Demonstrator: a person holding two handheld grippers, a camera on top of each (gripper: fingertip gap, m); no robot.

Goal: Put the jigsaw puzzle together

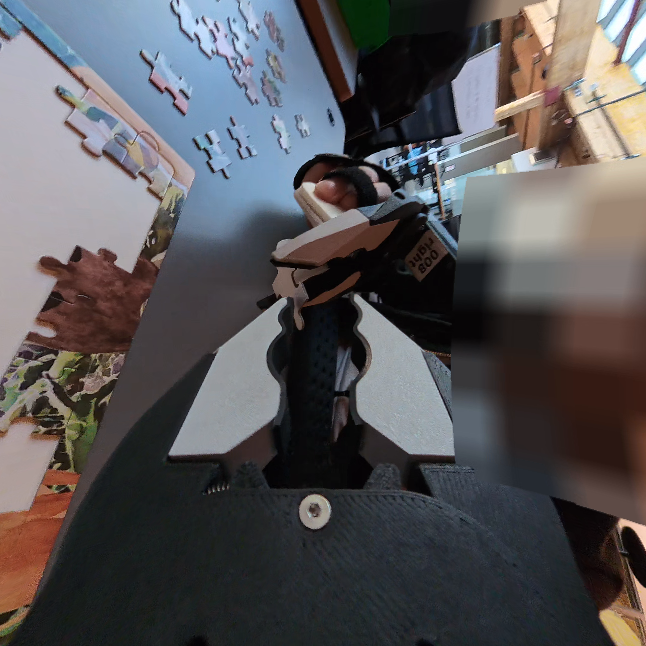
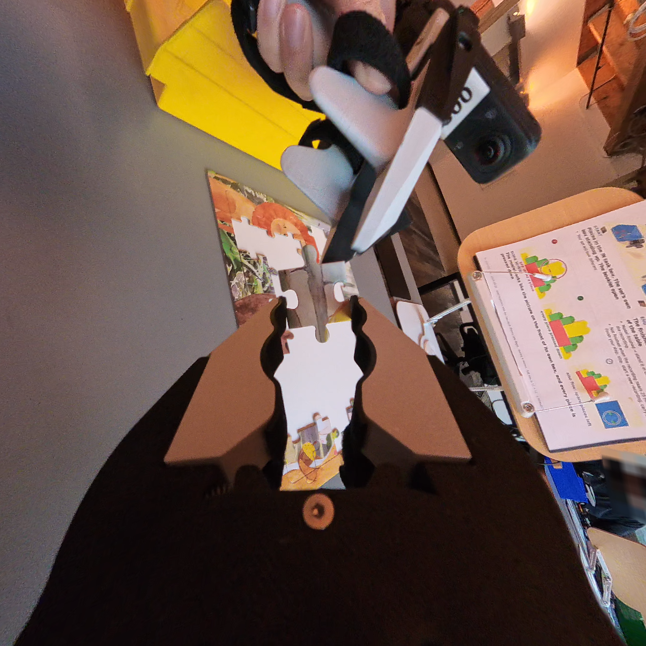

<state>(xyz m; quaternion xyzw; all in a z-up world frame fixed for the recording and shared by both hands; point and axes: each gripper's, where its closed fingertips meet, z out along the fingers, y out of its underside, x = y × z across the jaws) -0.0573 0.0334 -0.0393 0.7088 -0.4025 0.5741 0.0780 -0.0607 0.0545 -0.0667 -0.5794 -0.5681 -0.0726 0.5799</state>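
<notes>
Your left tool (image 1: 320, 302) is spread. Just past its tips, at 12 o'clock, your right tool (image 1: 277, 279) pinches a puzzle piece (image 1: 293, 287). The part-built puzzle board (image 1: 70, 216) lies at 9 o'clock. Loose pieces (image 1: 167, 78) sit farther off on the surface (image 1: 227, 216) at 11.

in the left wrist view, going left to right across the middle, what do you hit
puzzle board with its brown bear section → bare dark table → right gripper holding a puzzle piece → blurred patch at the right edge
</notes>
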